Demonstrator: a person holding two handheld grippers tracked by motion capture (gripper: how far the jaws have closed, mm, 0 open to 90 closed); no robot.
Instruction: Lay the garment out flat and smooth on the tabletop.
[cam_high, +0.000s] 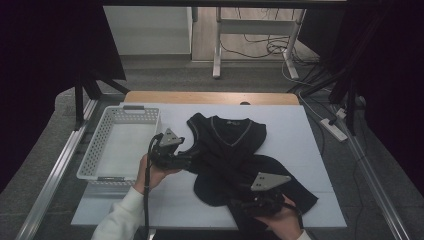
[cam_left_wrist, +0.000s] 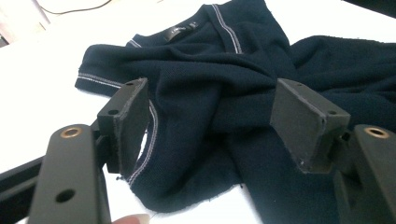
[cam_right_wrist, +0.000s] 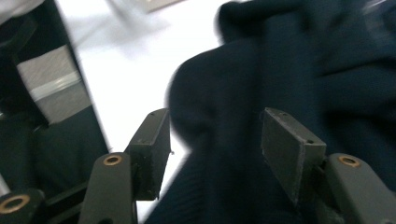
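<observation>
A dark navy sleeveless V-neck top (cam_high: 227, 150) with pale trim lies crumpled in the middle of the white table (cam_high: 300, 130). My left gripper (cam_high: 191, 160) sits low at the top's left armhole. In the left gripper view its jaws stand wide apart, the left pad (cam_left_wrist: 128, 121) right beside the trimmed edge of the top (cam_left_wrist: 210, 65), and my left gripper (cam_left_wrist: 212, 93) is open. My right gripper (cam_high: 238, 204) is at the near hem. In the blurred right gripper view, dark fabric (cam_right_wrist: 280, 70) lies between and beyond the spread jaws, and my right gripper (cam_right_wrist: 217, 121) is open.
A white perforated basket (cam_high: 95, 150) stands at the table's left, close behind my left hand. The table's near edge runs just below my right hand. Dark curtains, metal frame legs and floor cables surround the table.
</observation>
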